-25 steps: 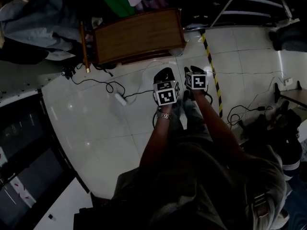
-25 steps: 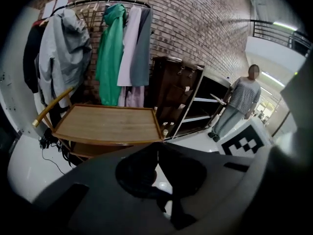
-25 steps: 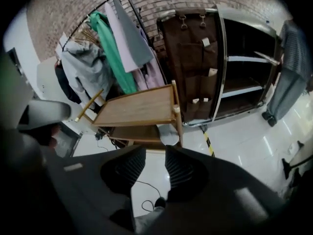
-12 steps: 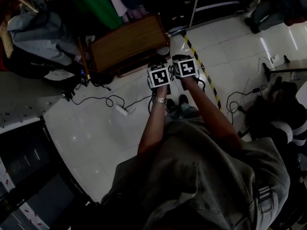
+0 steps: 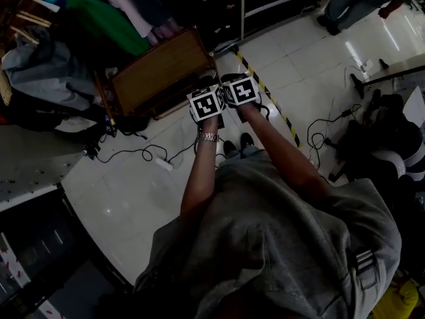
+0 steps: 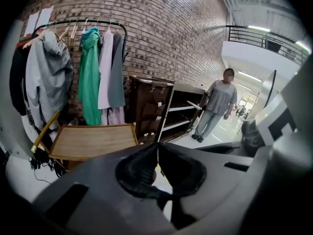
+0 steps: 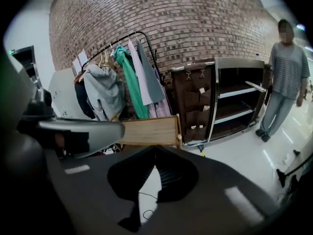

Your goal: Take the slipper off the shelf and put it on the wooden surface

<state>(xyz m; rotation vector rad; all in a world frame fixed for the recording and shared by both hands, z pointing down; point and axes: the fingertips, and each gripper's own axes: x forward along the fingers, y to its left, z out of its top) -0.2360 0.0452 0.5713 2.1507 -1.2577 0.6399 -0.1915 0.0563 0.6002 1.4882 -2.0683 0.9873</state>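
Shelf (image 7: pixel 237 104): ahead, slipper not discernible inside.
Wooden surface (image 7: pixel 146 131): beside shelf, its left.
Right gripper (image 7: pixel 155 150): on shelf's side, jaws together, empty.
Left gripper (image 6: pixel 157 146): jaws together, empty.

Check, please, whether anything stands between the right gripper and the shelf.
Nothing visible does. Only tiled floor lies between the shut right gripper and the shelf. The wooden surface sits left of it, and a person stands off to its right.
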